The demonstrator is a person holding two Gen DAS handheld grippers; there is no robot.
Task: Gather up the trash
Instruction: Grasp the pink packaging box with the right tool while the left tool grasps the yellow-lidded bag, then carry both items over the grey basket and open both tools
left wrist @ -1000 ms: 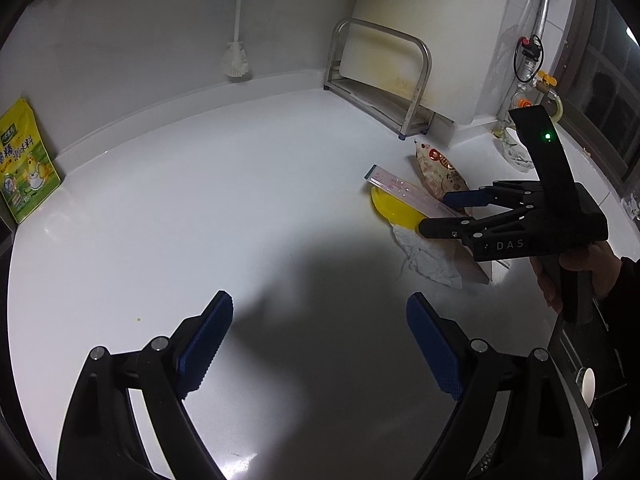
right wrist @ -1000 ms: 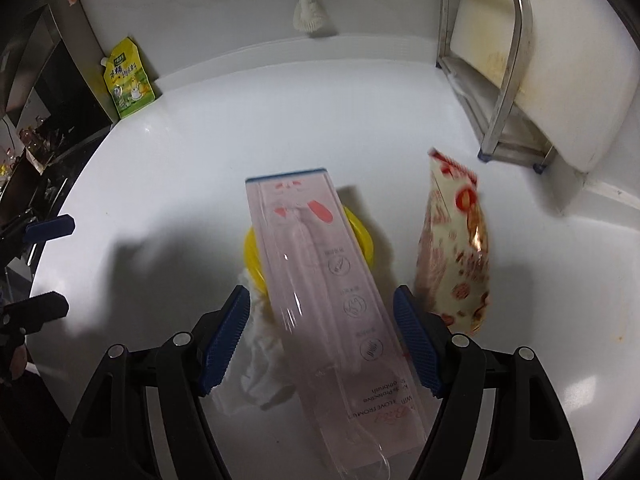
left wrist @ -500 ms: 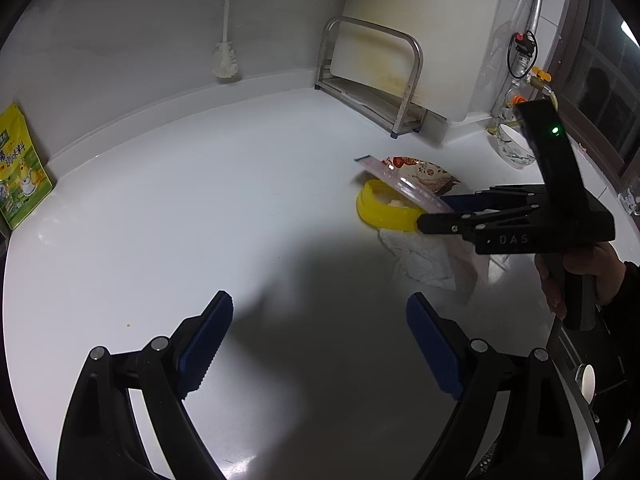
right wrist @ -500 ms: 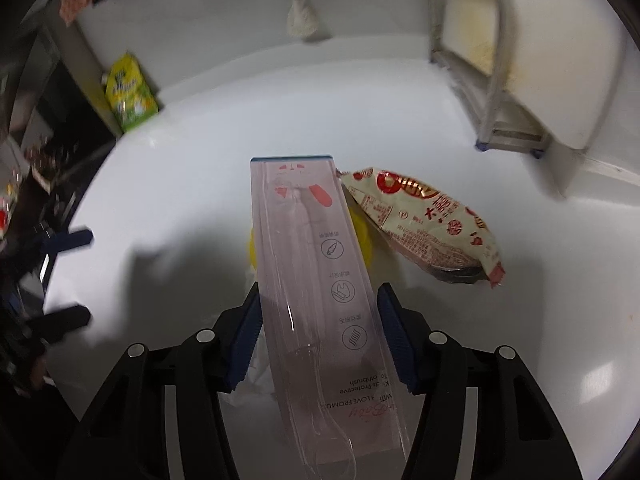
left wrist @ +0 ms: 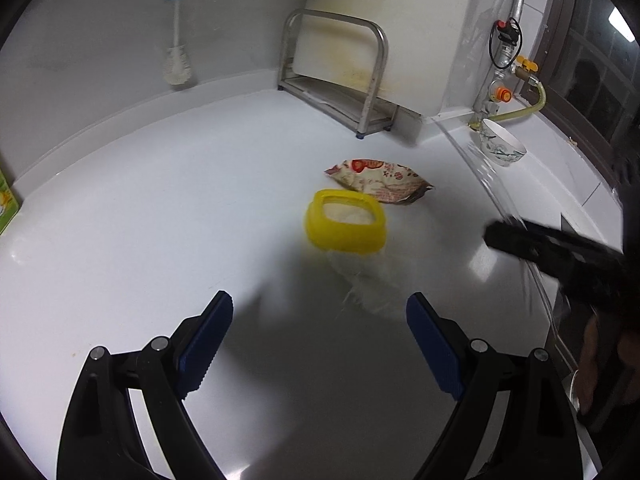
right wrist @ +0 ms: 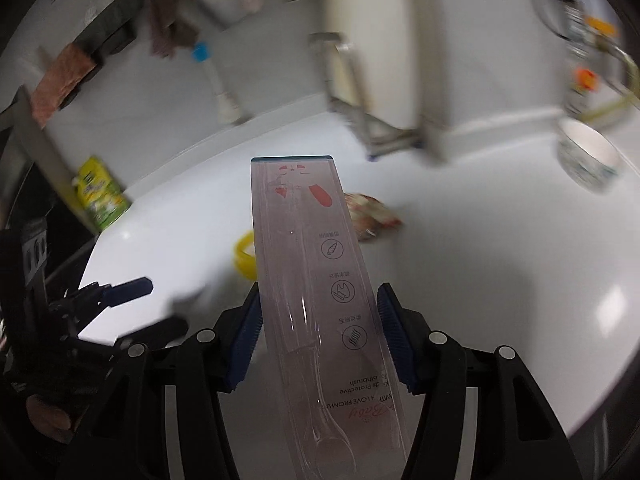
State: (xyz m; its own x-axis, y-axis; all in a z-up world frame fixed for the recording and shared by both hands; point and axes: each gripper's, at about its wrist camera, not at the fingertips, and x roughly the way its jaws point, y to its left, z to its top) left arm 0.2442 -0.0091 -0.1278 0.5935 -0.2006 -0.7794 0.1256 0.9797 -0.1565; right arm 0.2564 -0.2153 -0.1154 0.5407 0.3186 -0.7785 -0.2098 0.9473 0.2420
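The right claw (right wrist: 318,338) is clamped on a long clear toothbrush package (right wrist: 316,280), raised off the white worktop (right wrist: 480,260), apparently for carrying to the bin; its printed pink icons face up. The left claw (left wrist: 320,344) hovers with pads apart, holding nothing. Beyond it lie a crumpled tissue (left wrist: 368,284), a yellow lid (left wrist: 346,226) and, farthest, a red-patterned snack wrapper (left wrist: 380,180).

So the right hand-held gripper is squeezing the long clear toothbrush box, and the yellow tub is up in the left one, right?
Not quite. The left hand-held gripper is open and holds nothing; the left wrist view shows the yellow tub sitting on the counter. The right hand-held gripper does squeeze the toothbrush box.
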